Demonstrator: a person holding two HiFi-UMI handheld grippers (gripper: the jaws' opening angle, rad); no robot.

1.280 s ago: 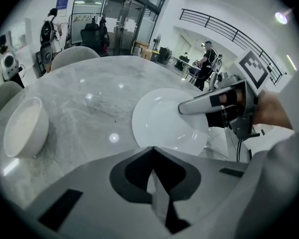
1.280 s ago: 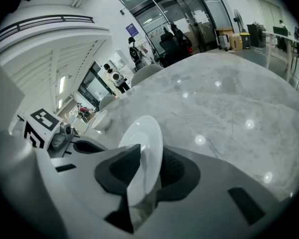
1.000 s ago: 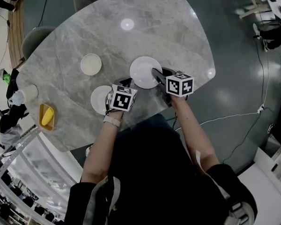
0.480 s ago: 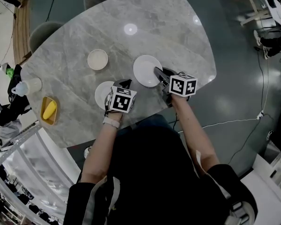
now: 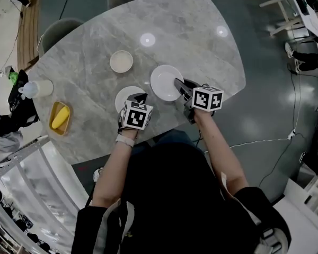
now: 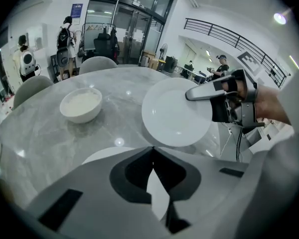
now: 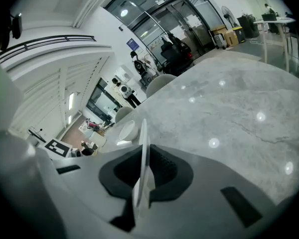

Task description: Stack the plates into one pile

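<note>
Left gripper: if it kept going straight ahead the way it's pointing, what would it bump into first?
Most likely the round white plate held at its rim by the right gripper. It sits dead ahead of the left gripper, though depth is hard to judge. The cream bowl sits aside.

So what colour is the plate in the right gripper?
Plain white, no pattern. The plate shows best in the left gripper view.

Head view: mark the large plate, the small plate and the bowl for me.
large plate [image 5: 163, 82], head view, bare middle of its face.
small plate [image 5: 124, 97], head view, the uncovered part of its face.
bowl [image 5: 121, 61], head view, middle of its inside.
</note>
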